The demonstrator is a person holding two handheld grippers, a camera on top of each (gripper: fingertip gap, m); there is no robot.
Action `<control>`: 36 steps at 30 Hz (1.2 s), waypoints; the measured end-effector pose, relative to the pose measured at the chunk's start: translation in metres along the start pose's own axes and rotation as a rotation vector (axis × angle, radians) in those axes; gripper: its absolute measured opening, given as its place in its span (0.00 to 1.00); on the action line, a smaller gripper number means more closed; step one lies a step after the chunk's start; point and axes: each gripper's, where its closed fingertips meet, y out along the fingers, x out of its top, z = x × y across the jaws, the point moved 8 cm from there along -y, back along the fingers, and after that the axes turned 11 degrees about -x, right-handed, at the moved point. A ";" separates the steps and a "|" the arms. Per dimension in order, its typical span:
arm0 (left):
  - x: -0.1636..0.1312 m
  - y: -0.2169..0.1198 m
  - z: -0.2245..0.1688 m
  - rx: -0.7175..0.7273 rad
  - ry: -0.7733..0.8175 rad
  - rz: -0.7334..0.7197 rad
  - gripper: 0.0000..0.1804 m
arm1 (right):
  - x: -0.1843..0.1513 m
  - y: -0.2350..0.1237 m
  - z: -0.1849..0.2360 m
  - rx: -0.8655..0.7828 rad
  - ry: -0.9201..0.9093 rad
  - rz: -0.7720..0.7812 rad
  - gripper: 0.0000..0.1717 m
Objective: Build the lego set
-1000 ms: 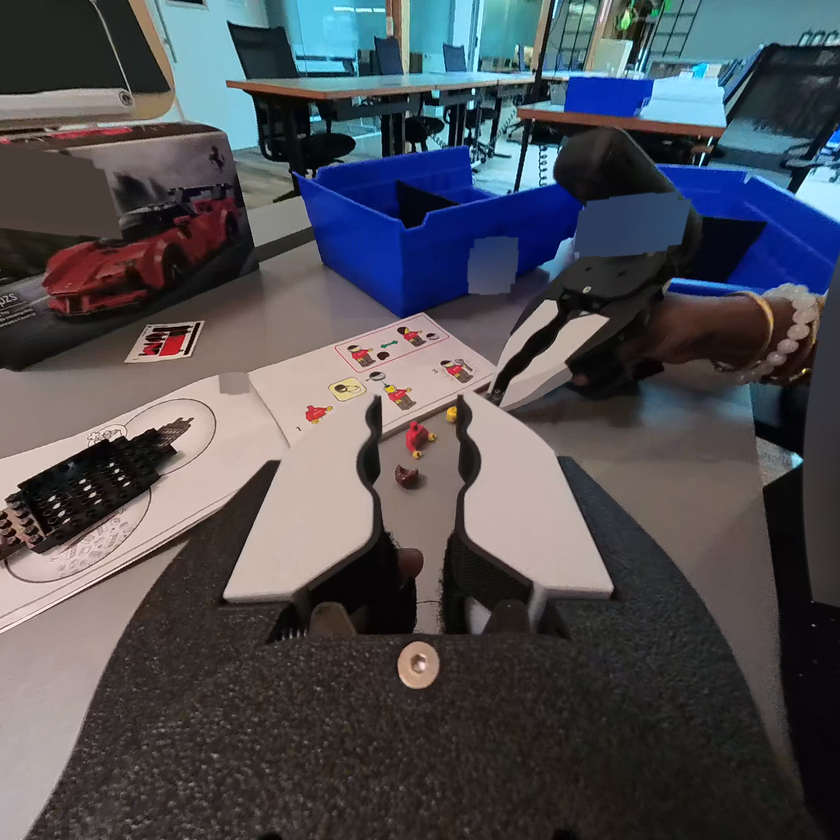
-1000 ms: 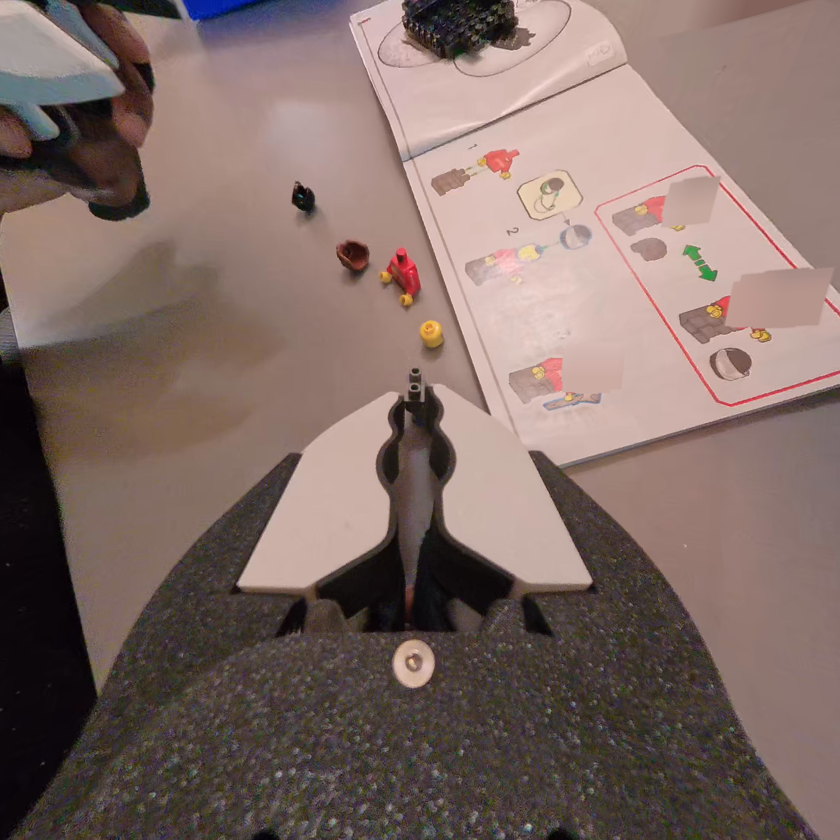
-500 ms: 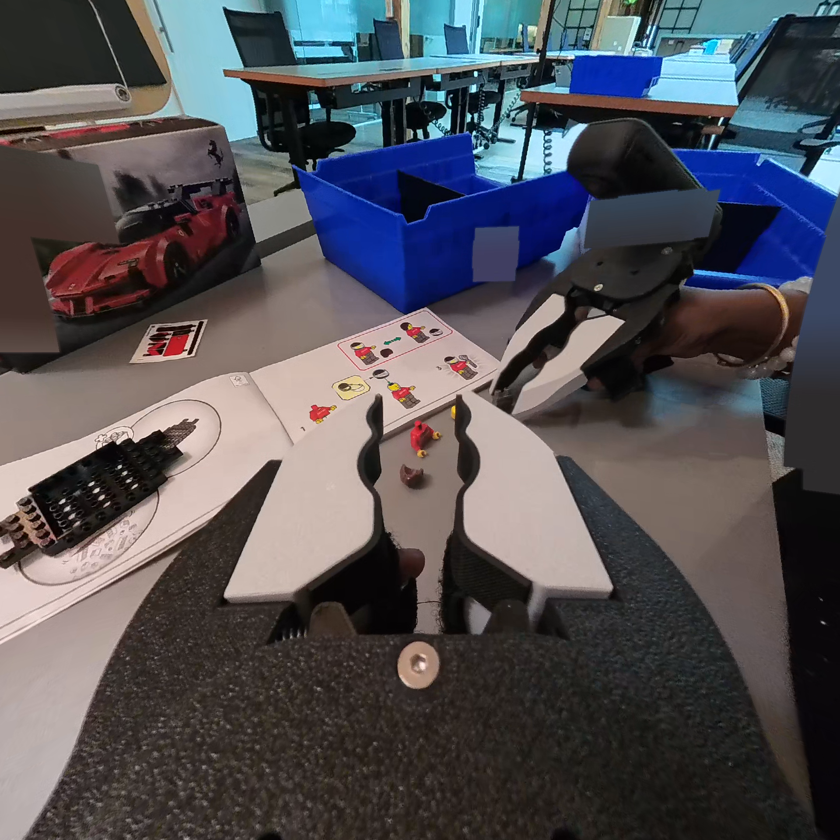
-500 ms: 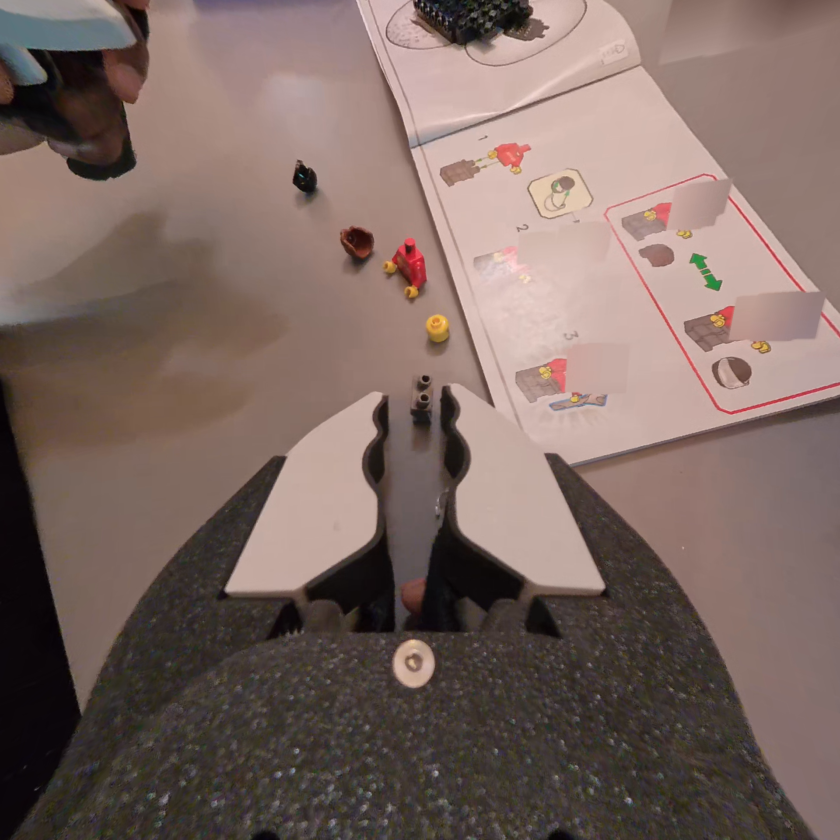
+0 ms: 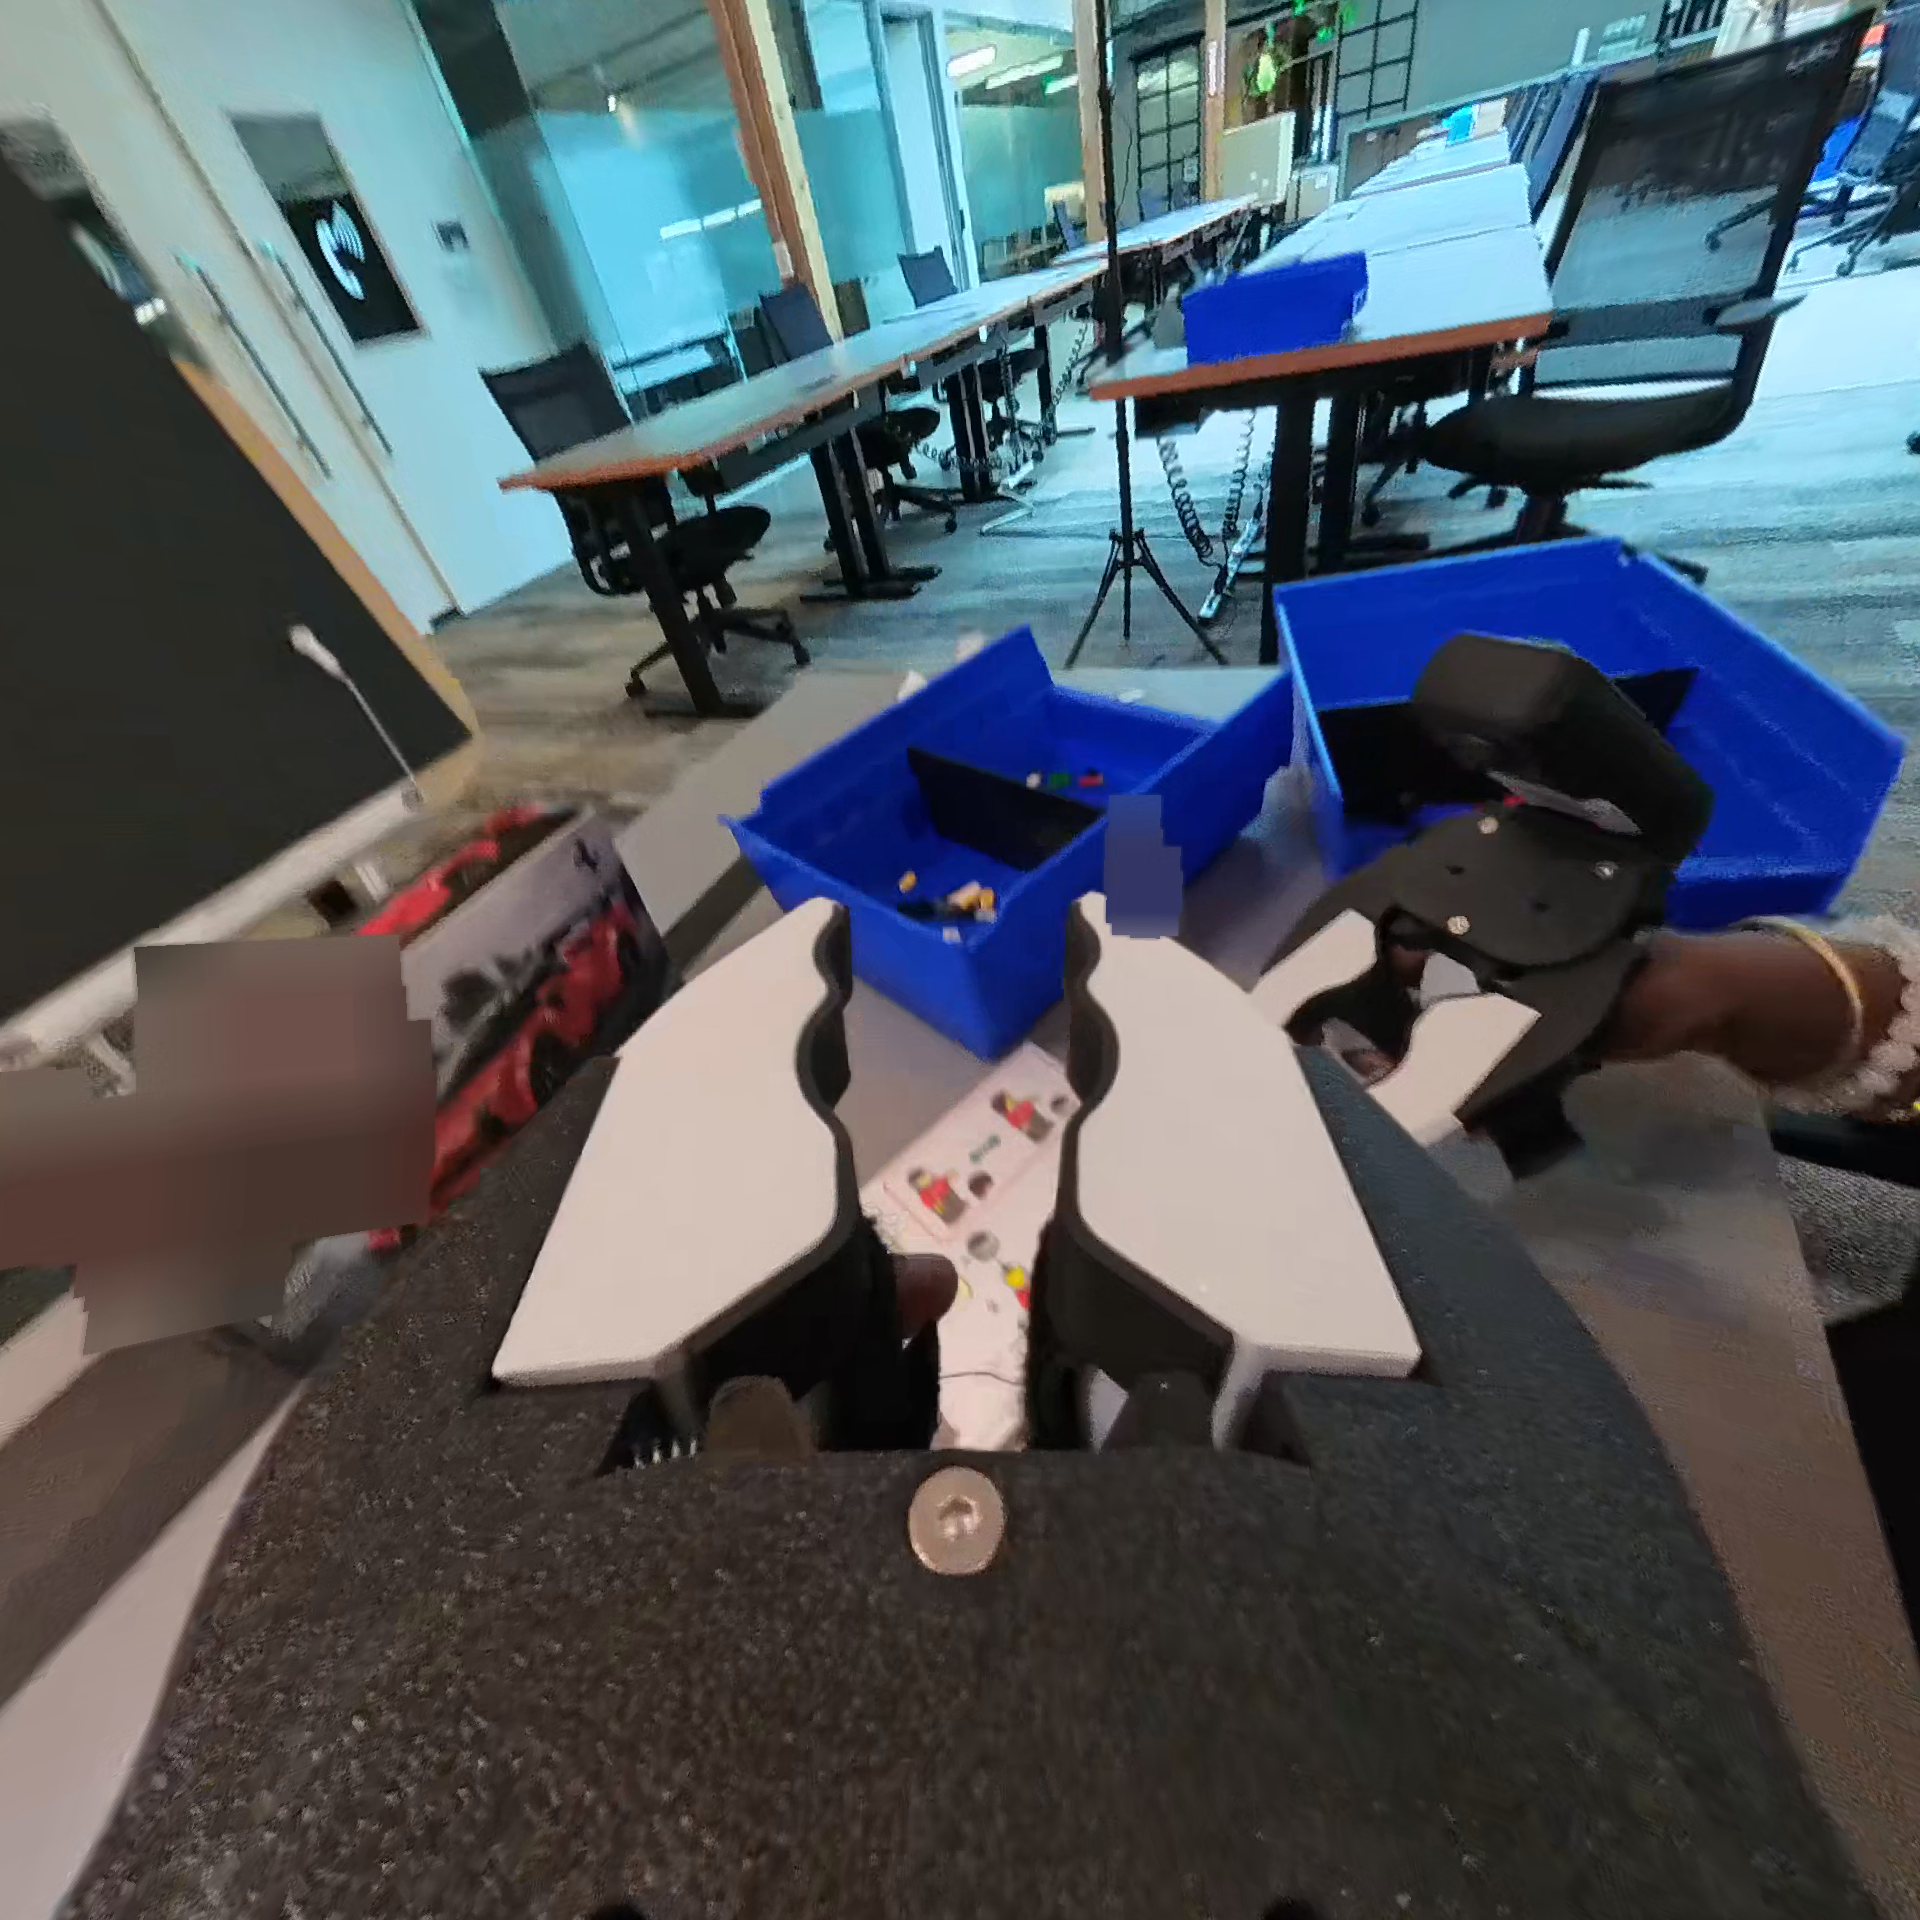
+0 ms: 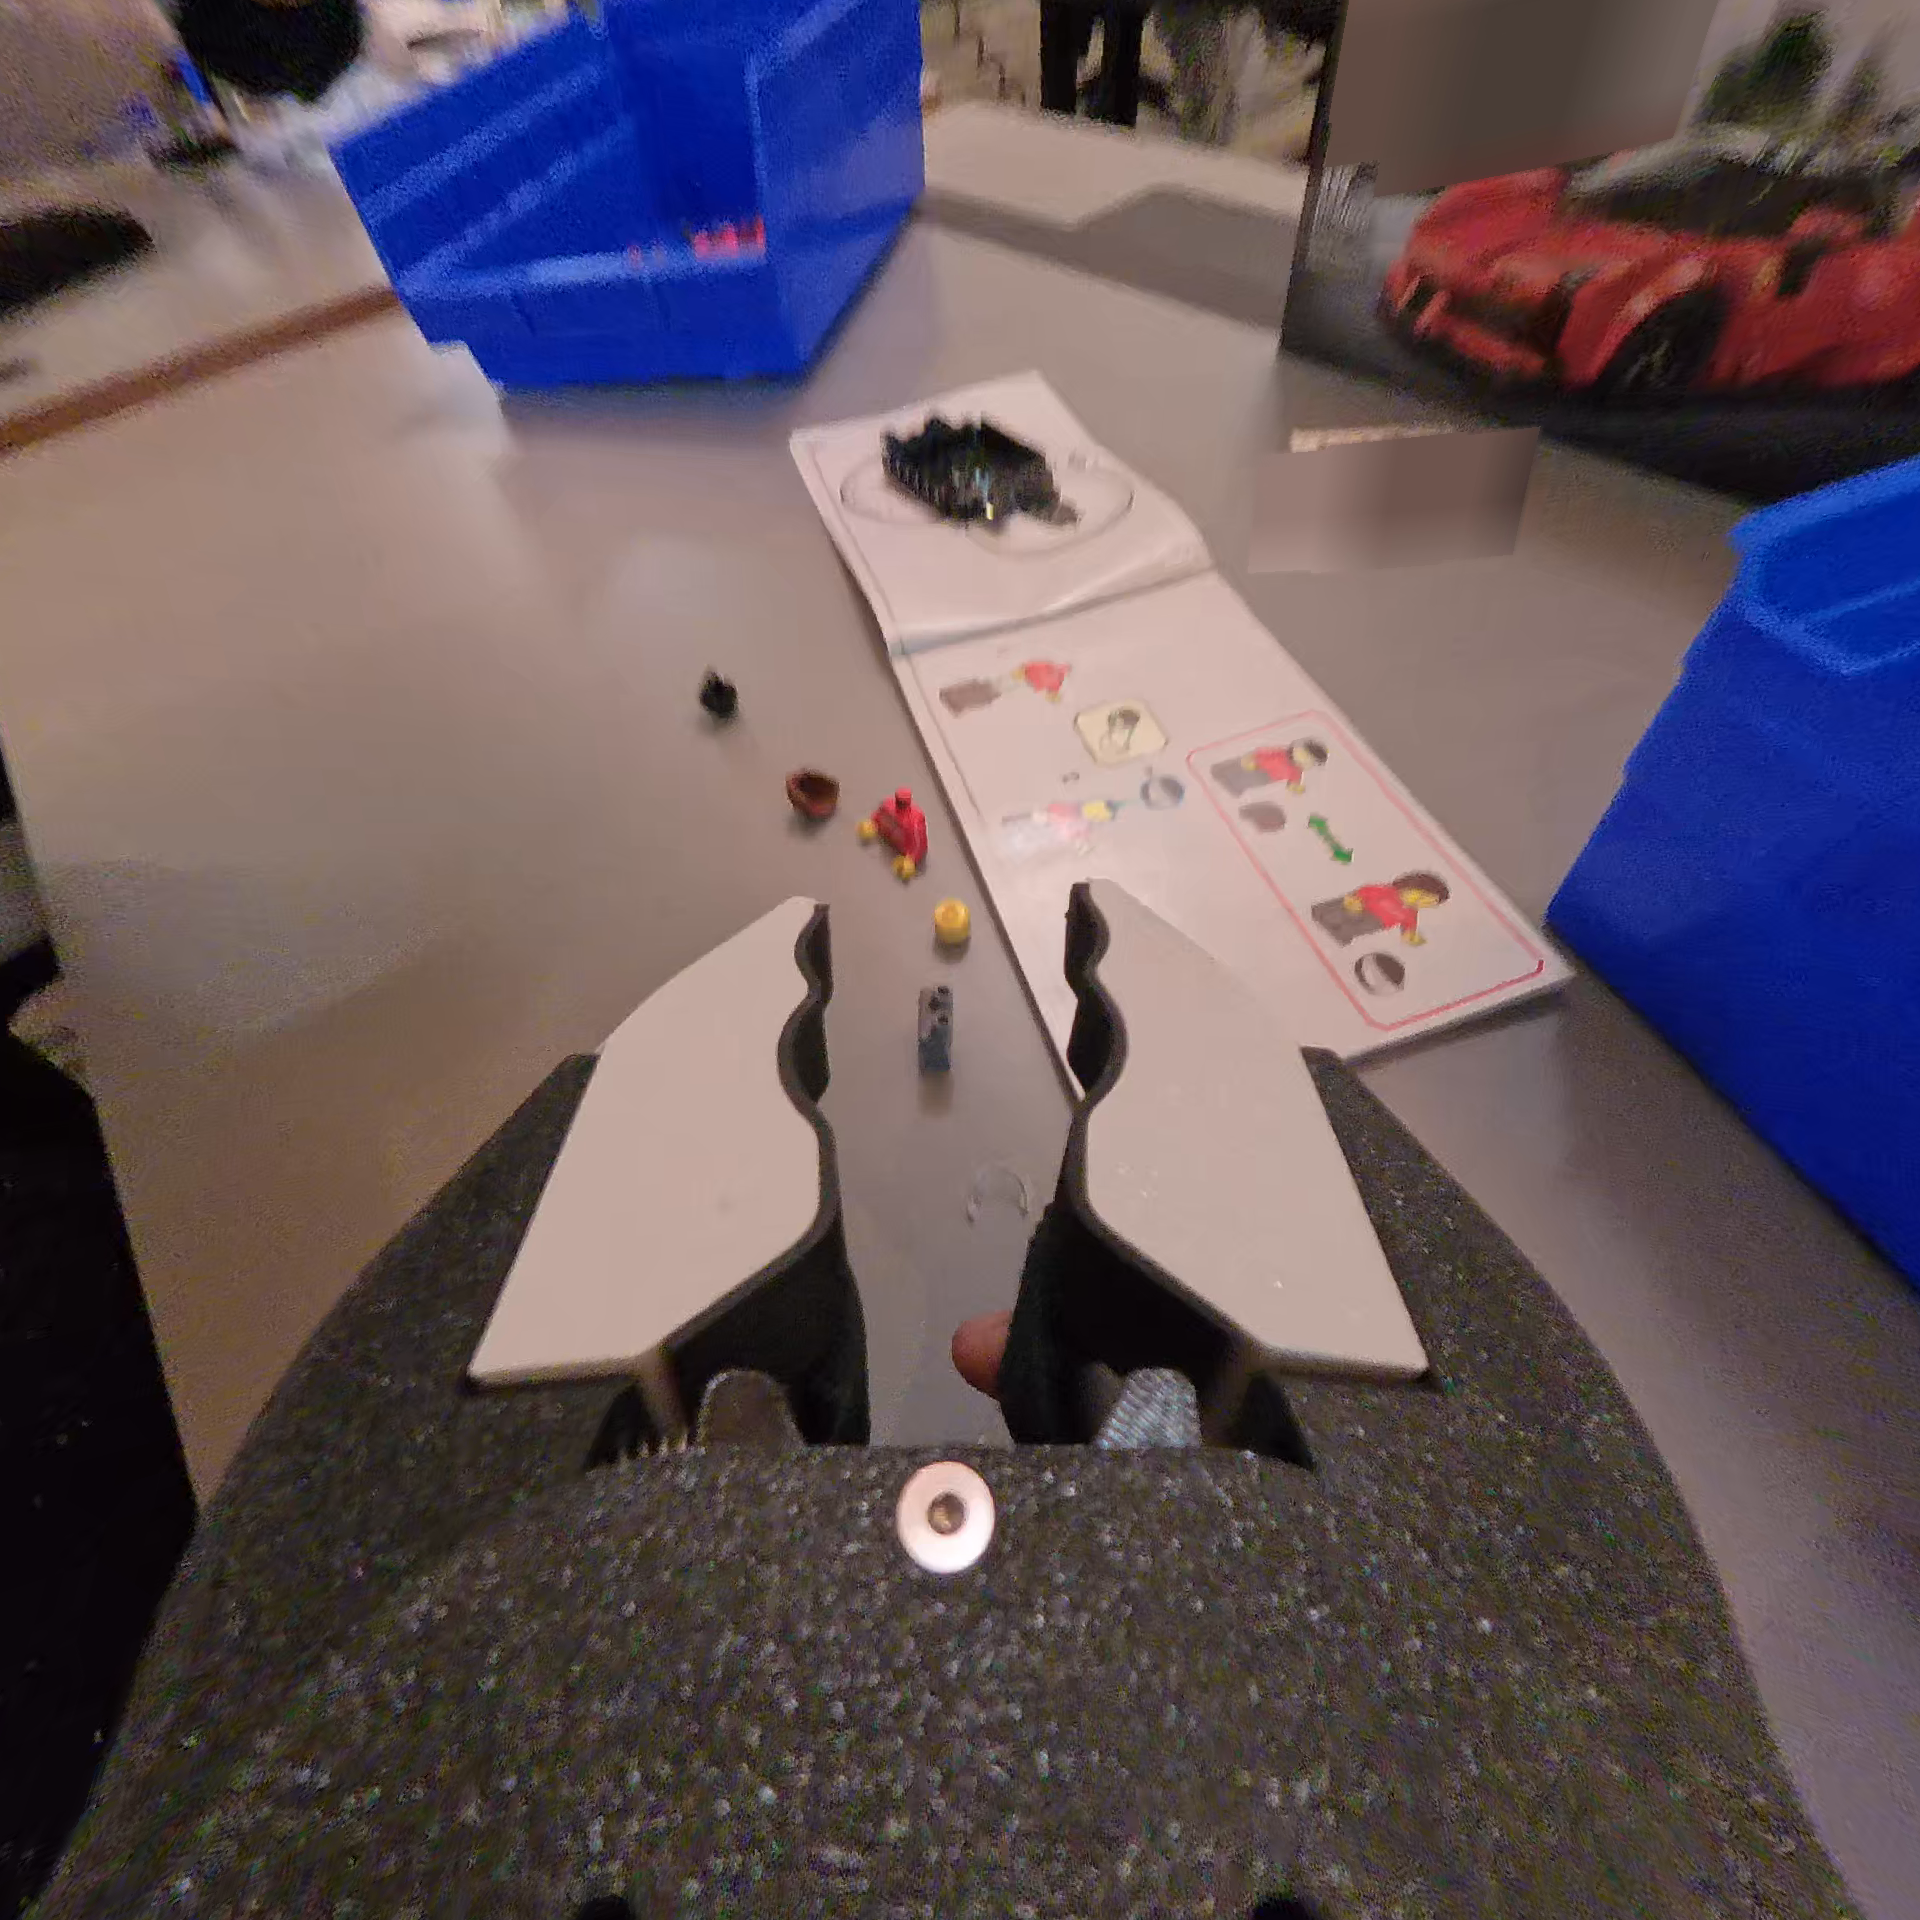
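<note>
You're holding the right gripper (image 6: 948,914) low over the grey counter (image 6: 395,644), pitched down and forward, its jaws standing wide apart with nothing gripped. A small dark grey minifigure leg piece (image 6: 934,1013) is lying flat on the counter between the two fingers, clear of both pads. Just ahead of it a yellow minifigure head (image 6: 952,921) is sitting, then a red torso with yellow hands (image 6: 900,828), a brown hair piece (image 6: 812,792) and a small black piece (image 6: 717,694), strung out in a line running away from you. The open instruction booklet (image 6: 1226,831) is lying just right of that line, its near edge running under your right finger, with a black brick assembly (image 6: 977,473) resting on its far page.

Your left gripper (image 5: 948,935) is raised and tilted up, looking across the counter at a blue bin (image 5: 935,862) with loose bricks inside; its jaws are open too, and bare. From that view your right hand (image 5: 1704,1023) is reaching in from the right, wrist bearing bracelets, angling its gripper down at the counter. A box picturing a red car (image 5: 540,977) is standing off to the left.
</note>
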 end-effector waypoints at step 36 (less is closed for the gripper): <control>0.030 0.006 0.079 0.118 0.102 -0.121 0.25 | 0.080 -0.035 -0.017 -0.028 -0.065 -0.147 0.33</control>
